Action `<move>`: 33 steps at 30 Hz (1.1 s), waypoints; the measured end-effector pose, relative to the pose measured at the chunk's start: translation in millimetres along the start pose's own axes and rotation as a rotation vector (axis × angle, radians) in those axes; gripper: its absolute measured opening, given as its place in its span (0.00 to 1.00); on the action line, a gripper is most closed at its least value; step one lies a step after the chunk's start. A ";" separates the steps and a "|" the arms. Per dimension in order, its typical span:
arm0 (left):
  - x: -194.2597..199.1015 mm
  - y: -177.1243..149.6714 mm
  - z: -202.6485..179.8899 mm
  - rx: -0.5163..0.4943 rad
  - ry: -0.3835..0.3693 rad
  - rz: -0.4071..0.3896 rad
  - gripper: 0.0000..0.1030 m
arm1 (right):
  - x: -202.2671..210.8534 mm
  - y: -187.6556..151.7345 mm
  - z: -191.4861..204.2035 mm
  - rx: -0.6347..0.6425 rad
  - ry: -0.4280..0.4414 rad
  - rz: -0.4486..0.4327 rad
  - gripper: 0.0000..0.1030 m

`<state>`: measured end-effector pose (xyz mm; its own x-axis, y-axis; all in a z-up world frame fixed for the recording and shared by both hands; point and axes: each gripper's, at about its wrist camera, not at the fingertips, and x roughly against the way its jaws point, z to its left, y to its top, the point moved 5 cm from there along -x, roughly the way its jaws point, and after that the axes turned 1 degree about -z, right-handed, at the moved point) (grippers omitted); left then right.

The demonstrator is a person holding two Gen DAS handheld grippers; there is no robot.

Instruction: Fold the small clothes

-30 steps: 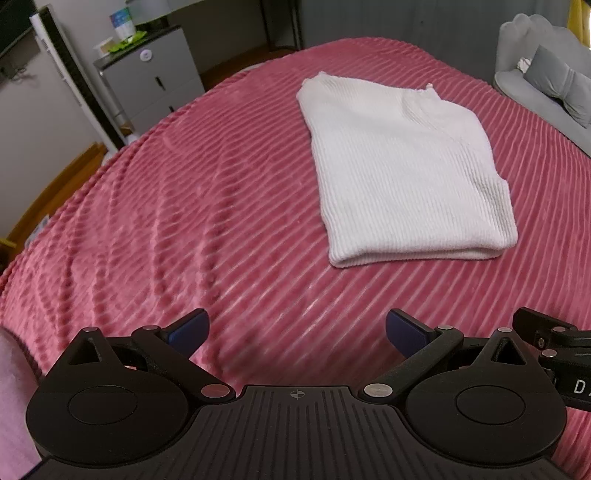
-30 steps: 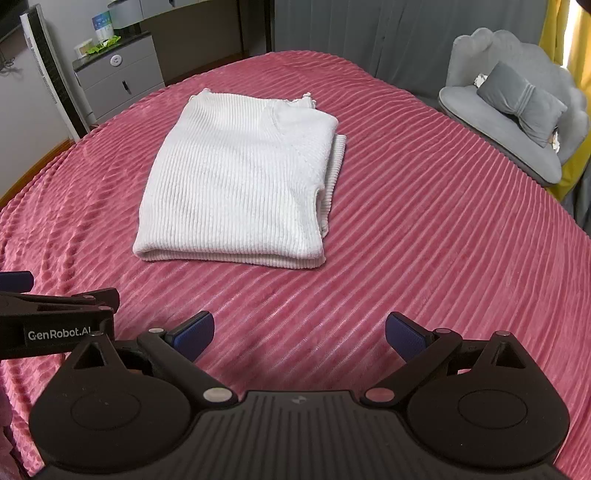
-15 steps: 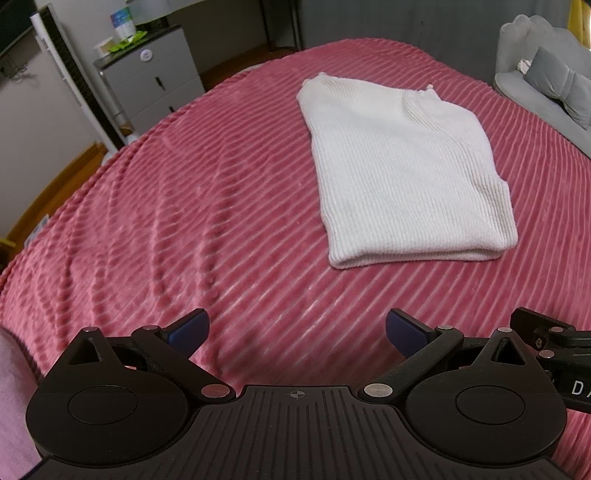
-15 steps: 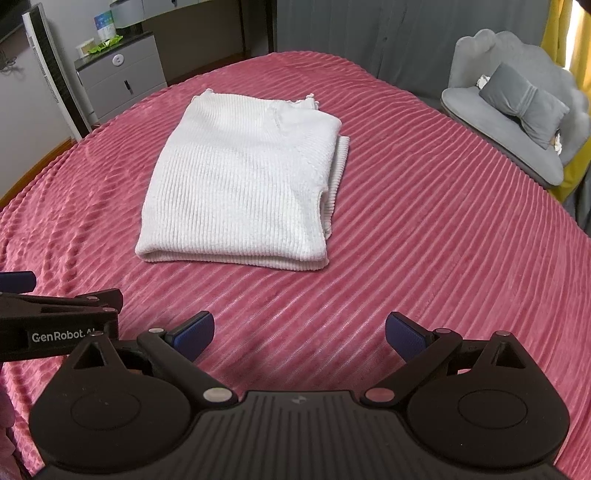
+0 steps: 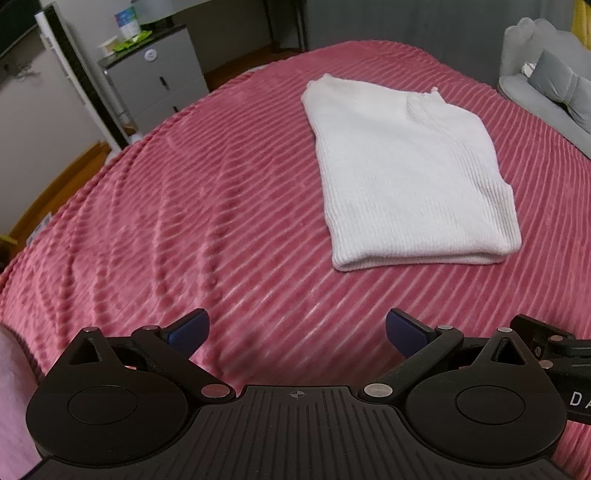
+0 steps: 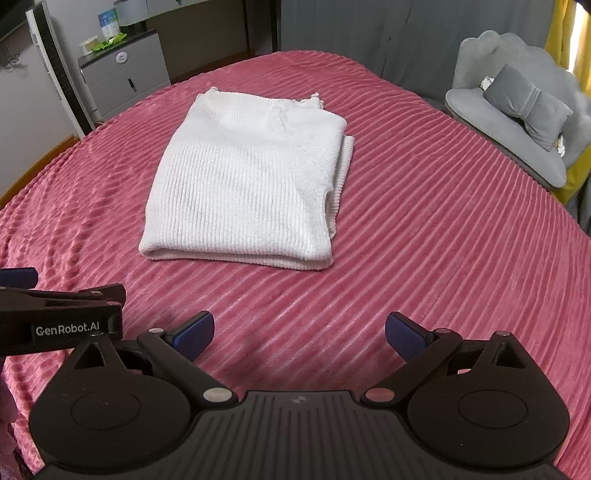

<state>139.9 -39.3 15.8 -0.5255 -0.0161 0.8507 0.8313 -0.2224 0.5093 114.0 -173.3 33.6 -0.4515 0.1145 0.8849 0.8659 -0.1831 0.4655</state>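
Sweater [image 6: 243, 188] folded, sleeves hidden underneath.

A bedroom in a home. A wide bed covered in a pink ribbed plush blanket [image 6: 424, 229] fills most of the view — a folded white knit sweater [image 6: 247, 184] lies on it. Beside the bed stands a grey bedside cabinet [image 6: 125, 79] with drawers and small items on top. On the other side sits a grey shell-backed chair [image 6: 517, 110] holding a grey bow-shaped cushion [image 6: 528, 103]. Grey curtains [image 6: 369, 33] hang behind, with a yellow curtain [image 6: 565, 37] at the edge.
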 end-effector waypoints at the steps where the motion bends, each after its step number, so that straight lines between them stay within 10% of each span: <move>1: 0.1 -0.3 -0.1 0.001 -0.002 -0.001 1.00 | -0.3 -0.1 0.0 0.000 0.000 0.000 0.96; 33: -2.2 -4.5 -6.6 -0.033 0.001 -0.012 1.00 | 2.3 -1.5 0.2 0.003 -0.022 -0.011 0.96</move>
<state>136.1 -44.7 10.8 -0.5358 -0.0146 0.8442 0.8184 -0.2547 0.5150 111.7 -172.6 35.0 -0.4566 0.1377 0.8789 0.8614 -0.1787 0.4755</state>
